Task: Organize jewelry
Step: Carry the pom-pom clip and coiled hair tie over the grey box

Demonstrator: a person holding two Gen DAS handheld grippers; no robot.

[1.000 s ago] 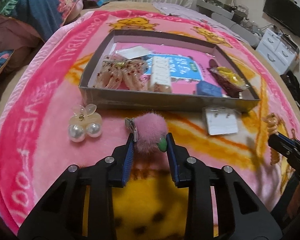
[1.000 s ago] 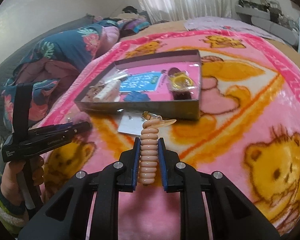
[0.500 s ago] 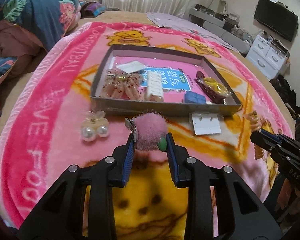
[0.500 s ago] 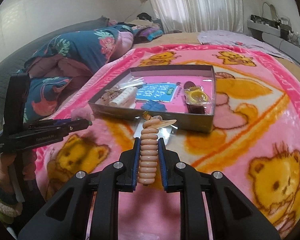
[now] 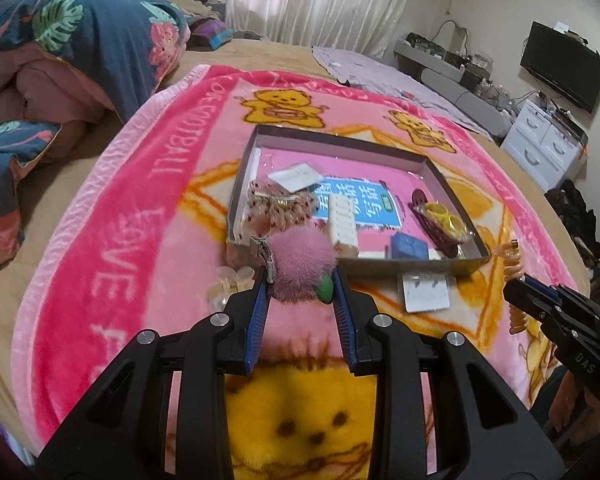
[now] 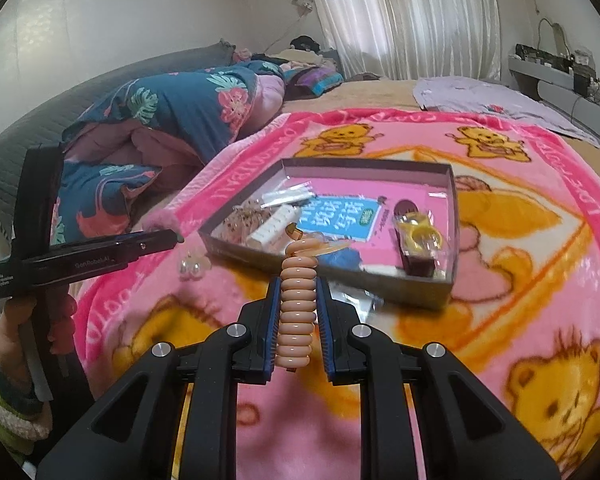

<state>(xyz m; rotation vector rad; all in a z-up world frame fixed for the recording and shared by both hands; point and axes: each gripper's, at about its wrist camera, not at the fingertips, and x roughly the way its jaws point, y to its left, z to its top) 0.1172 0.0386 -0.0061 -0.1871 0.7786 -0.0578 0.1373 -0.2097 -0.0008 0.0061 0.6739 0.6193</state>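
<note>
Pink fluffy pom-pom hair clip (image 5: 300, 266), gripped in the left gripper (image 5: 300, 280) fingers, and peach spiral coil hair tie (image 6: 296, 304), pinched by the right gripper (image 6: 298, 308), have both risen off the blanket toward the grey cardboard tray (image 5: 404, 266), probably for dropping in

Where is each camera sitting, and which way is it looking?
Left wrist view: sits on the left hand-held gripper, looking forward and down over its fingers, shut on a pink pompom hair clip, toward the tray; no hand shows.
Right wrist view: sits on the right hand-held gripper, shut on a peach spiral hair tie, facing the same tray; the person's left hand shows.
Both share the tray, the pink bear blanket and each other's gripper.
</note>
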